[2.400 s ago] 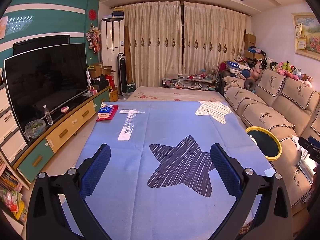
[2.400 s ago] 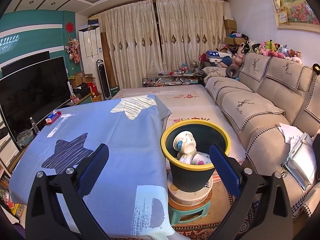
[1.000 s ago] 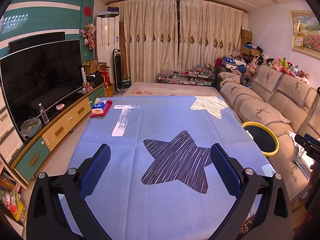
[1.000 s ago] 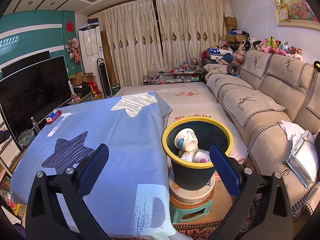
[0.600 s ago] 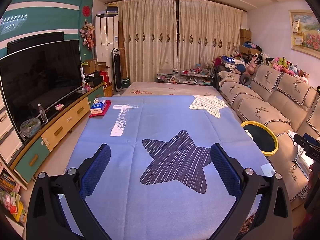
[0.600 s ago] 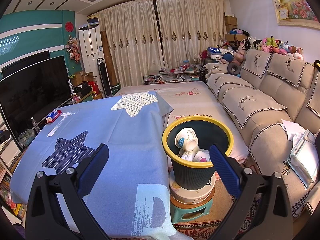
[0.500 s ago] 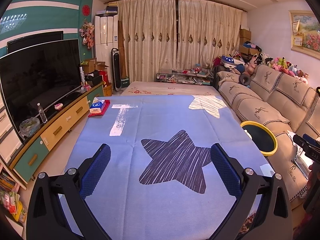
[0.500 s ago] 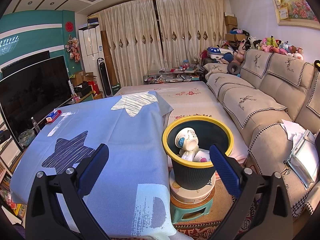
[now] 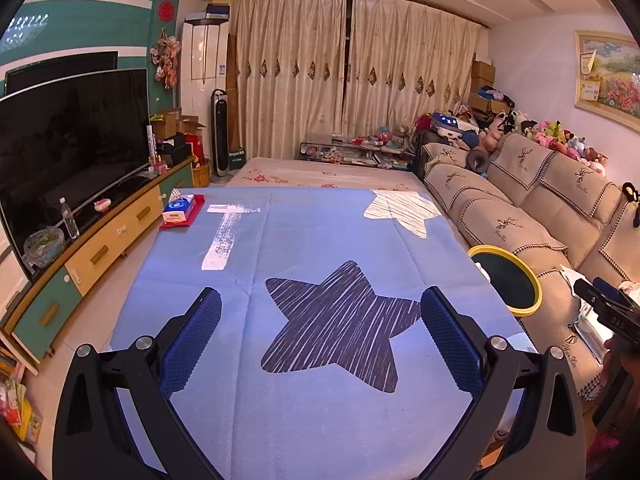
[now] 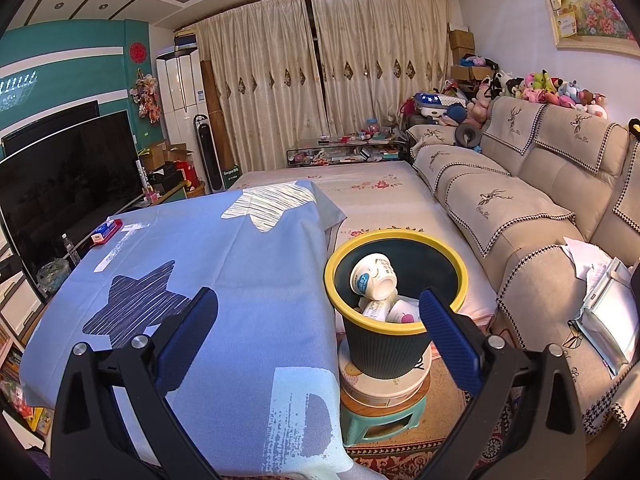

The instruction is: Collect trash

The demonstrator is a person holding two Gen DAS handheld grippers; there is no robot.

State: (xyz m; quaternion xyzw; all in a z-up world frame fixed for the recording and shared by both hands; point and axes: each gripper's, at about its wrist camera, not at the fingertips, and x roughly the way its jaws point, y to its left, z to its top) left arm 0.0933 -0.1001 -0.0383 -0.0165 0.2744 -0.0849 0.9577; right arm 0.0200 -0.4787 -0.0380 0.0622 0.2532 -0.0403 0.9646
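Blue cloth point(image 9: 304, 240) w/ star prints covers the table; L gripper point(image 9: 320, 316) hangs over it, jaws wide apart, nothing between them; R gripper point(image 10: 318, 320) likewise spread & empty, above the cloth's edge beside the bin point(image 10: 394, 336); bin is dark w/ yellow rim, stands on a round tin point(image 10: 384, 386) on a green stool point(image 10: 380, 420), between table & sofa point(image 10: 532, 216); trash inside: white cups point(image 10: 374, 276) lying tilted, a few more below; in L view the bin point(image 9: 506, 286) shows at the table's right edge; tissue pack point(image 9: 179, 206) on a red tray at far left corner; TV point(image 9: 68, 148) along left wall.
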